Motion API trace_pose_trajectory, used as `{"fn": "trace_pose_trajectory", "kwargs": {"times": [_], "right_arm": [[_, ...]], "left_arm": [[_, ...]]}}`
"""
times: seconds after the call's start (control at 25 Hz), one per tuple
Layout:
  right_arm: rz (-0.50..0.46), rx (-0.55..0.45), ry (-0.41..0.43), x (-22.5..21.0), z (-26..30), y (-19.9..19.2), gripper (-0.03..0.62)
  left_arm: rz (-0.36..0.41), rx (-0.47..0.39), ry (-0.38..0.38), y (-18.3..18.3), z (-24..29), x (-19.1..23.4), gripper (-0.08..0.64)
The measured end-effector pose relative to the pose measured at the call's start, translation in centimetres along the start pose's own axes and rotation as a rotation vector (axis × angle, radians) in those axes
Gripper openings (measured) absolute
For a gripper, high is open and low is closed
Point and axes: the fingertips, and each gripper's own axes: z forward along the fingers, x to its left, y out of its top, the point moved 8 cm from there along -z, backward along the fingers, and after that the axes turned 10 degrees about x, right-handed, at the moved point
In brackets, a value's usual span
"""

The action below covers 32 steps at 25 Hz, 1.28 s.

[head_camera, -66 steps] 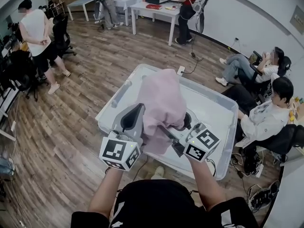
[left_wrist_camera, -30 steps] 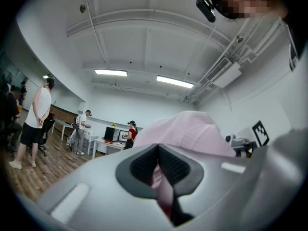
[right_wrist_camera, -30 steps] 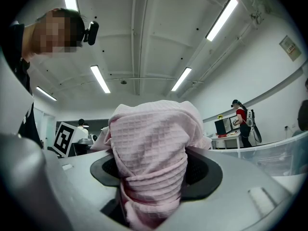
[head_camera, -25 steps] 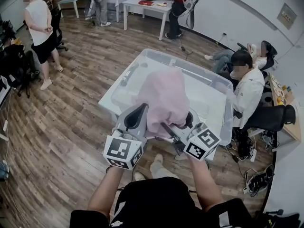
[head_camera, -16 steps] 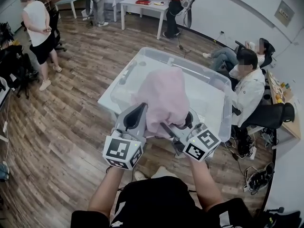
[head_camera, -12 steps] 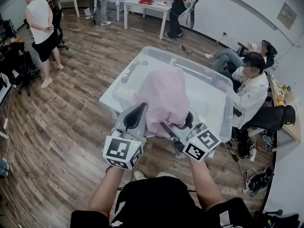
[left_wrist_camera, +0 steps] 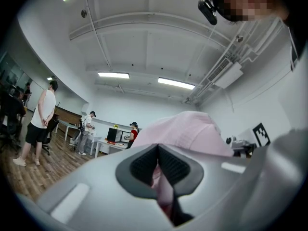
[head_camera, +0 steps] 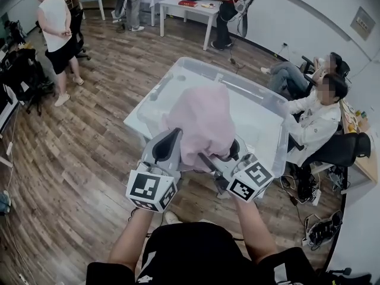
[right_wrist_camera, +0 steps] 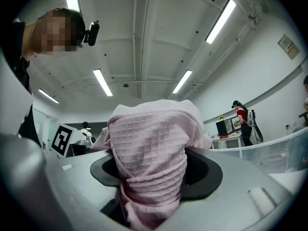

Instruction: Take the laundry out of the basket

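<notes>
From above, the cloth (head_camera: 202, 120) covers the tips of both your grippers, so their grip reads only from their own views. It also blocks the middle of the basket (head_camera: 279, 108). The grippers and your arms cut off the basket's near wall and the cloth's lower edge. How far the cloth hangs down cannot be made out.

Your left gripper (left_wrist_camera: 158, 163) is closed to a narrow slit, with a thin fold of the pink cloth pinched between its pads. Your right gripper (right_wrist_camera: 151, 174) stands about half wide, clamped on a thick, bunched roll of the same cloth that fills the gap between its jaws. The cloth rises above both as a rounded hump, held up over the basket and clear of its rim.

The basket is a clear, rectangular tub on the wood floor (head_camera: 89, 135), just in front of you. The parts of its bottom that show on either side of the cloth are plain white.

Two seated people (head_camera: 320, 114) are close to the basket's right side. A standing person (head_camera: 56, 22) in a white top is well off to the left. More people stand at the white tables (head_camera: 190, 8) by the far wall. Cables (head_camera: 320, 233) lie on the floor at lower right.
</notes>
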Motion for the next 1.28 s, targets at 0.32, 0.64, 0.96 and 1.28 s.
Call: {"fn": "trace_pose_trajectory", "kwargs": {"times": [0.32,0.64,0.96,1.28], "right_arm": [[-0.006,0.000,0.021,-0.5,-3.5,0.0,0.314],[-0.003,0.000,0.054,0.3,-6.6,-0.4,0.314],[-0.001,-0.004,0.080,1.1,-8.6,-0.9,0.314],[0.004,-0.012,0.102,1.8,-9.6,-1.1,0.314]], "left_arm": [[0.003,-0.002,0.023,-0.2,-0.3,-3.8,0.003],[0.001,0.005,0.060,-0.6,-2.0,-7.2,0.003],[0.008,0.004,0.084,-1.0,-3.4,-9.2,0.003],[0.013,-0.005,0.103,-1.0,-4.5,-10.3,0.002]]}}
